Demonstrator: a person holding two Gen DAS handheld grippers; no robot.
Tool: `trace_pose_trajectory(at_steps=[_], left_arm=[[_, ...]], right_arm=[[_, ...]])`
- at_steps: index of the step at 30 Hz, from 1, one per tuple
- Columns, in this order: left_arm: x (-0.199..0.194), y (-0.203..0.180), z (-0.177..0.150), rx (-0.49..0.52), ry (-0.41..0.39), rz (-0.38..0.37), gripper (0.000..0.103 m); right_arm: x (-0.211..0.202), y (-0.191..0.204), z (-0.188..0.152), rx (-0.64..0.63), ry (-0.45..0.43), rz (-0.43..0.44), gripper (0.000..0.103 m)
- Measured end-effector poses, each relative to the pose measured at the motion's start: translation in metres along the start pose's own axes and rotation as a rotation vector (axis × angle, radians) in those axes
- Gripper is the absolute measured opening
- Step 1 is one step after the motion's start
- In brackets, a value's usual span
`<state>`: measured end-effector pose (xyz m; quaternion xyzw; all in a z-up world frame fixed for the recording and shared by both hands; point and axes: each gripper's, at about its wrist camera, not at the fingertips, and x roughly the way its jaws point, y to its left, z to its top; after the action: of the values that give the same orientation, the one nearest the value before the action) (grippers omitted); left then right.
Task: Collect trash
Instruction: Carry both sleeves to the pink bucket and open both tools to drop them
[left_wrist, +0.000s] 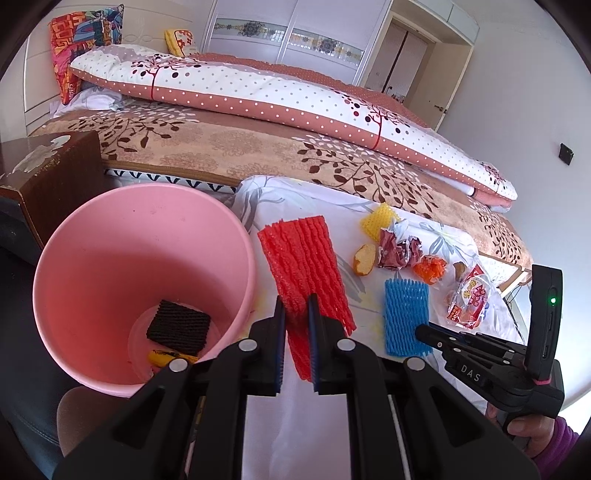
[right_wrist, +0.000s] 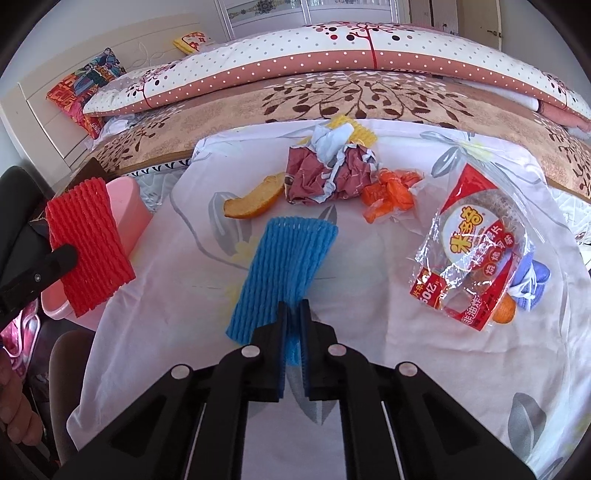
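My left gripper (left_wrist: 297, 301) is shut on the near end of a red foam net (left_wrist: 303, 262), held off the cloth beside the pink bin (left_wrist: 110, 236). From the right wrist view the red foam net (right_wrist: 88, 240) hangs in front of the pink bin (right_wrist: 129, 206). My right gripper (right_wrist: 294, 308) is shut on the near end of a blue foam net (right_wrist: 288, 258) that lies on the white cloth (right_wrist: 369, 350). The blue foam net (left_wrist: 406, 314) also shows right of the red one. A black foam piece (left_wrist: 179, 325) and a yellow scrap (left_wrist: 170, 357) lie in the bin.
Further trash lies on the cloth: a bread slice (right_wrist: 255, 201), crumpled maroon paper (right_wrist: 325, 173), a yellow net (right_wrist: 358, 131), orange wrapper bits (right_wrist: 388, 195) and a clear snack bag (right_wrist: 476, 251). A bed with a dotted quilt (left_wrist: 258, 88) is behind, a dark cabinet (left_wrist: 51, 173) at left.
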<state>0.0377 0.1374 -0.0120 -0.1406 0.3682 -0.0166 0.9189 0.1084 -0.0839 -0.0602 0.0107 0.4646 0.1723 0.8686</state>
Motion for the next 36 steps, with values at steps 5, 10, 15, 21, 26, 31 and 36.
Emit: trace_pose_trajectory(at_steps=[5,10,15,21,26,31,36], left_arm=[[-0.010,0.015,0.005,-0.023,-0.031,0.023,0.010],[-0.022,0.035,0.010,-0.047,-0.069,0.075,0.010],[-0.031,0.058,0.012,-0.083,-0.084,0.130,0.010],[-0.035,0.082,0.012,-0.115,-0.086,0.198,0.010],[-0.034,0.095,0.009,-0.132,-0.079,0.247,0.010],[-0.029,0.103,0.005,-0.131,-0.063,0.298,0.010],[-0.021,0.112,0.003,-0.159,-0.026,0.317,0.010]], right_arm=[[-0.015,0.024,0.015,-0.038,-0.043,0.041,0.006],[-0.020,0.059,0.036,-0.085,-0.067,0.103,0.006],[-0.020,0.100,0.049,-0.154,-0.086,0.156,0.006],[-0.017,0.145,0.056,-0.235,-0.091,0.192,0.006],[-0.009,0.175,0.054,-0.301,-0.082,0.199,0.006],[0.001,0.194,0.050,-0.348,-0.060,0.193,0.006],[0.012,0.206,0.047,-0.377,-0.035,0.186,0.006]])
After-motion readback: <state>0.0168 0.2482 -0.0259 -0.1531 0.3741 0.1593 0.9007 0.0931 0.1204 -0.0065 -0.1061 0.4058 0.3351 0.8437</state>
